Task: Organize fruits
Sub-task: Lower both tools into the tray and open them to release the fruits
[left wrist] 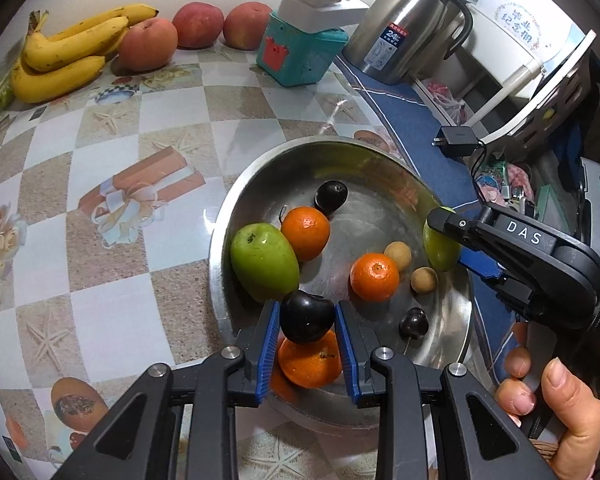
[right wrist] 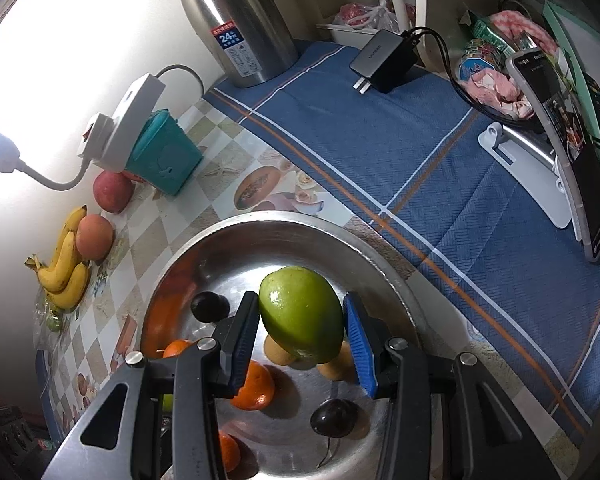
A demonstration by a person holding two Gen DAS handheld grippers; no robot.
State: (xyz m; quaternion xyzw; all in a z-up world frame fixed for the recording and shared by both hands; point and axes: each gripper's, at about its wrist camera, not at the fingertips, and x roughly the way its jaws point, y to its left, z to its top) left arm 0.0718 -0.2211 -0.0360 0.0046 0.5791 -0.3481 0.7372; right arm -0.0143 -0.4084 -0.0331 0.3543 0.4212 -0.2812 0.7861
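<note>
Nearest in the left wrist view: left gripper [left wrist: 307,322] closed down on a dark cherry [left wrist: 306,318], blue pads pressed to its two sides, the fruit held above an orange [left wrist: 310,362] at the near edge of the steel bowl [left wrist: 236,184]. Nearest in the right wrist view: right gripper [right wrist: 302,328] spread wide around a green mango-shaped fruit [right wrist: 302,314], left pad touching or nearly so, right pad just beside the skin; whether the fruit is truly clamped or only framed cannot be told, though it appears raised off the bowl floor. Long axis of that green fruit running diagonally between the pads, broad end up and away, narrow end down toward the camera. Further into the bowl, in the left view: a second green fruit [left wrist: 264,262] against the left wall, two more oranges [left wrist: 305,233] [left wrist: 375,277], two small tan longans [left wrist: 398,255] [left wrist: 424,280], another cherry [left wrist: 331,196] toward the far side and one [left wrist: 413,322] near the right. Beyond the bowl, well apart on the patterned tablecloth [left wrist: 100,152]: bananas [left wrist: 66,56] and three peaches [left wrist: 148,44] along the wall, likely the sorting ground. Judged from this, both held fruits lying already within the jaws, so the coming move turning on lift and carry, left hand nearer that far row.
</note>
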